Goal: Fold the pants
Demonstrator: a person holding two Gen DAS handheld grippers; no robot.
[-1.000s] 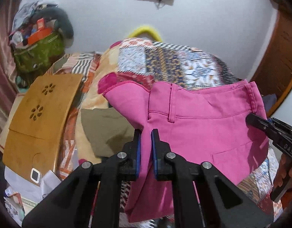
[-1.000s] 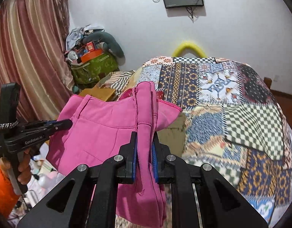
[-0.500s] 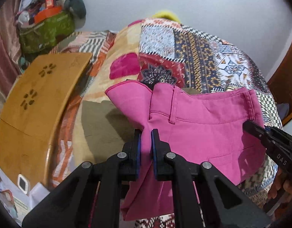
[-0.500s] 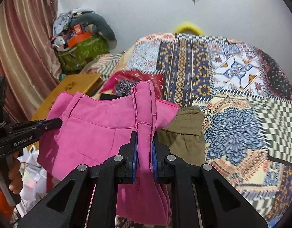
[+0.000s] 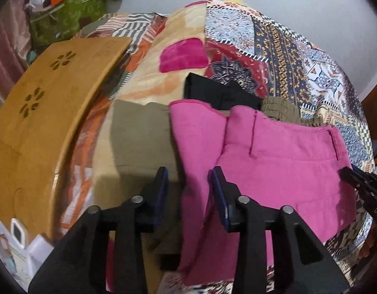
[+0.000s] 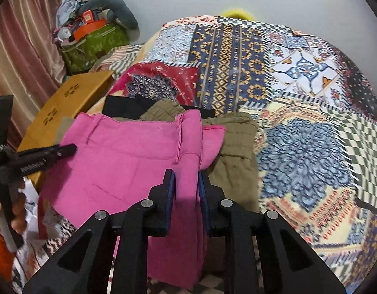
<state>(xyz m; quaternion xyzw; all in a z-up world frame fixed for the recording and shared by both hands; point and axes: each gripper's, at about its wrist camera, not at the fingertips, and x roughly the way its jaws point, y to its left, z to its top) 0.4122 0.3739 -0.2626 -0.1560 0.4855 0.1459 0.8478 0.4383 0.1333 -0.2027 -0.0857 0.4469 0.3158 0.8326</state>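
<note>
bed (image 6: 298,78): your pink pants (image 5: 274,171) lie at its near edge over olive clothes (image 6: 235,152) | soft, light, floppy; likely best gripped at the thick waistband | left gripper (image 5: 189,188): jaws apart, released | right gripper (image 6: 186,183): pinching the pants' folded edge

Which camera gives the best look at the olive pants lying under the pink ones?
The right wrist view. There the olive pants show their gathered waistband and a leg, beside the pink pants. The left wrist view shows only a flat olive panel and a small bunched bit behind the pink pants; the rest is covered.
</note>
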